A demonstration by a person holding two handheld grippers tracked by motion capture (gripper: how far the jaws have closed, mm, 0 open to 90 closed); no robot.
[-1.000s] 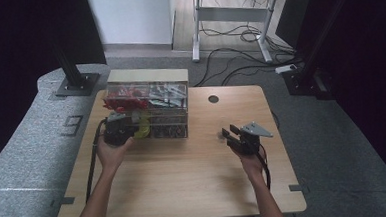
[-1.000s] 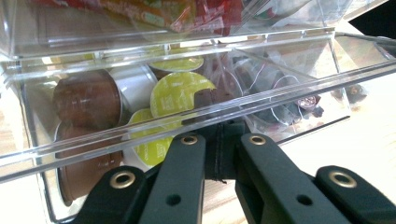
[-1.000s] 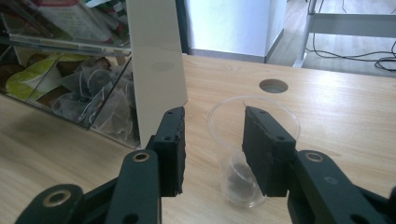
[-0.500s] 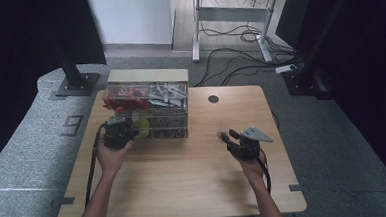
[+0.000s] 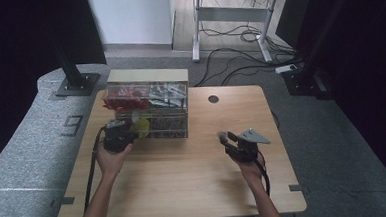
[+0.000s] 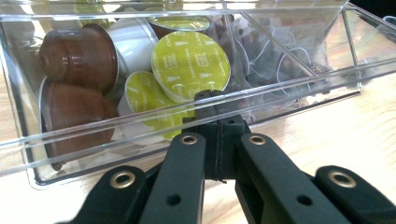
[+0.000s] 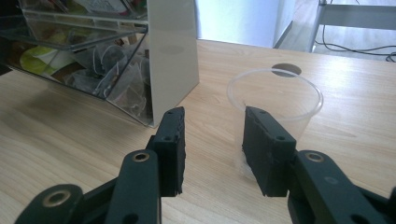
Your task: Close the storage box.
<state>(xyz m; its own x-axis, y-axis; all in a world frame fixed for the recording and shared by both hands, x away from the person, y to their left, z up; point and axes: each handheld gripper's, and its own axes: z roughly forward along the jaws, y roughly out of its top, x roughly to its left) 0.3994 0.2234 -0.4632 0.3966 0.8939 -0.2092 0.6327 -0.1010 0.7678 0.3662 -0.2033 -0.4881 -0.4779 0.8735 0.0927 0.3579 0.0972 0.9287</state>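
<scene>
Nearest, at the left hand: left gripper (image 6: 219,140), jaws pressed together, tips clamped on what I take to be the small dark handle on the front lip of the bottom drawer (image 6: 187,119) of the clear organizer (image 5: 148,111). From above, the same gripper (image 5: 120,137) sits at the organizer's lower left corner, wrist low, a posture for pulling the drawer toward the person rather than lifting anything. The drawer front tilts outward and looks partly drawn, which would give access from above. Count inside the drawer's left compartment, as far as the wall lets me see: three green-lidded capsules (image 6: 191,65), two brown capsules (image 6: 79,56), at least one white one (image 6: 135,42); more may lie beneath. The right compartment holds tea bags (image 6: 275,60) in a tangle of strings, number not countable. Right gripper (image 7: 212,140): jaws parted with nothing between the pads, hovering above the wooden table (image 7: 70,154). Just beyond its right jaw stands one clear plastic cup (image 7: 275,100), upright and empty, apart from the organizer's grey side panel (image 7: 170,56); likely set there as the receiver for whatever comes out of the drawer. From above, the right gripper (image 5: 227,139) is well apart from the organizer and aimed loosely toward it, waiting. Farthest: upper tiers carry red packets (image 5: 123,99) and mixed sachets, uncountable; one cable hole (image 5: 213,99) in the tabletop.
</scene>
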